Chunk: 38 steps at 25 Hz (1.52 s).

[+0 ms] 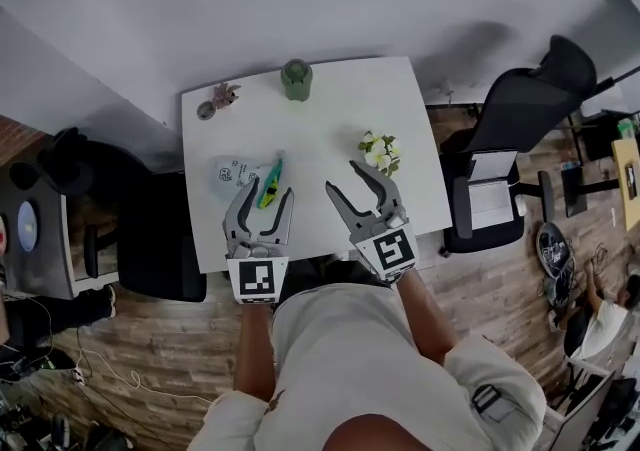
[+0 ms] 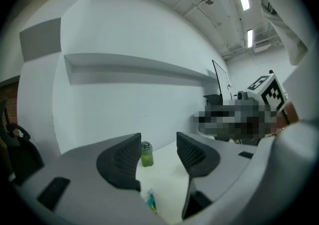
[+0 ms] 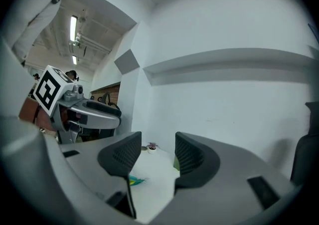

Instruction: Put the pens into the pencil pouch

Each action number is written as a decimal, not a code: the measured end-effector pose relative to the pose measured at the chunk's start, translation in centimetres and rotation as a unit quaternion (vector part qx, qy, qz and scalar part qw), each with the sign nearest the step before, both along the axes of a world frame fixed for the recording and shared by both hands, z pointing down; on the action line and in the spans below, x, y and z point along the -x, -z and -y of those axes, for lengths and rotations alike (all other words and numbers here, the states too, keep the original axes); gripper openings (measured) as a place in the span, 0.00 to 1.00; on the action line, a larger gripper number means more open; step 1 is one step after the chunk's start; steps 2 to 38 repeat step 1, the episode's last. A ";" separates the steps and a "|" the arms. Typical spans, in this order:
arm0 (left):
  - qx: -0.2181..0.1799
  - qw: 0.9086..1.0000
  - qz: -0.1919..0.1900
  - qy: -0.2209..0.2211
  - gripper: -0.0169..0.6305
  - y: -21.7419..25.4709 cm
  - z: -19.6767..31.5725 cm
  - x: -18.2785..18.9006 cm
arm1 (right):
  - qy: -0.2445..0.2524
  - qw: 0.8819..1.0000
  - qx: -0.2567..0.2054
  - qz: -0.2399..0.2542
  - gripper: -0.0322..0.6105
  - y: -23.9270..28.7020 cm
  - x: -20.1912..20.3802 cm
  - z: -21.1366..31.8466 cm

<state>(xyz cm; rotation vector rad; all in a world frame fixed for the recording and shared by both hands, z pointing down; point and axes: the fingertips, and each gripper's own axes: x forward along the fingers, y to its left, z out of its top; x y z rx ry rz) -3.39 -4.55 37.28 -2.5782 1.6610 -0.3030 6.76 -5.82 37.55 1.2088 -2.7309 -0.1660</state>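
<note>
Currently both grippers hang over the near edge of the white desk (image 1: 310, 114), each with its jaws spread and nothing held. The left gripper (image 1: 267, 189) points toward the far side of the desk. In the left gripper view (image 2: 157, 156) the gap between its jaws is empty, with only the green bottle (image 2: 145, 154) standing far beyond them. The pens (image 1: 270, 184), a green and yellow bundle, lie on the desk just under and between the left jaw tips, low in that gripper's own view (image 2: 151, 201). The clear pouch (image 1: 232, 176) lies flat just left of those tips, touching the pens. The right gripper (image 1: 342, 176) is angled toward the left one, its jaws (image 3: 158, 154) likewise empty. White flowers (image 1: 381, 151) sit just right of the right jaws.
</note>
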 end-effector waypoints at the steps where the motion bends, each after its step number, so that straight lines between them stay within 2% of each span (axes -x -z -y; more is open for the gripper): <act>1: -0.002 1.000 -0.001 0.004 0.37 0.3 -0.4 -0.3 | 0.002 1.000 -0.003 0.001 0.37 0.3 -0.3 -0.4; 38: -0.002 1.000 -0.001 0.004 0.37 0.3 -0.4 -0.3 | 0.002 1.000 -0.003 0.001 0.37 0.3 -0.3 -0.4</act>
